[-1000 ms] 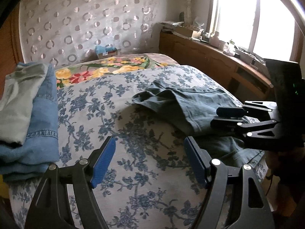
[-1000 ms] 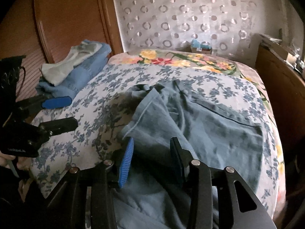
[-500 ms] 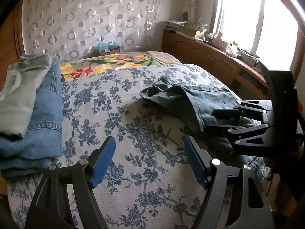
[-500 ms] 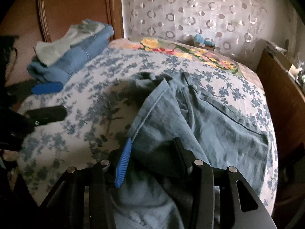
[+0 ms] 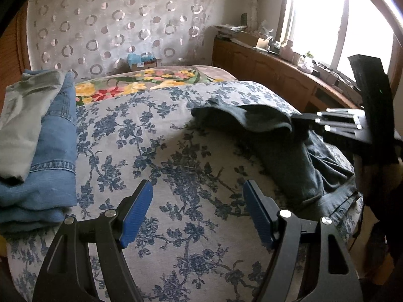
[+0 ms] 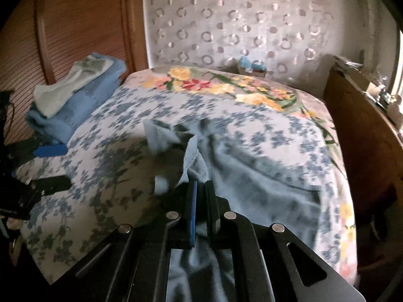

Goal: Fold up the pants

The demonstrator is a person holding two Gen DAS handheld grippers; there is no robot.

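While the pants [image 6: 252, 176], lying at centre right of the frame, have just been clamped by the closing right gripper [image 6: 200, 201], a lift-and-fold is called for; the left gripper [image 5: 199, 211] is held open, empty.

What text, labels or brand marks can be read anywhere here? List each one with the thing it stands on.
None can be read.
The small box at the head of the bed: any print is too small and blurred.
The clutter on the window counter: too small to read.
The pants: no label shows.
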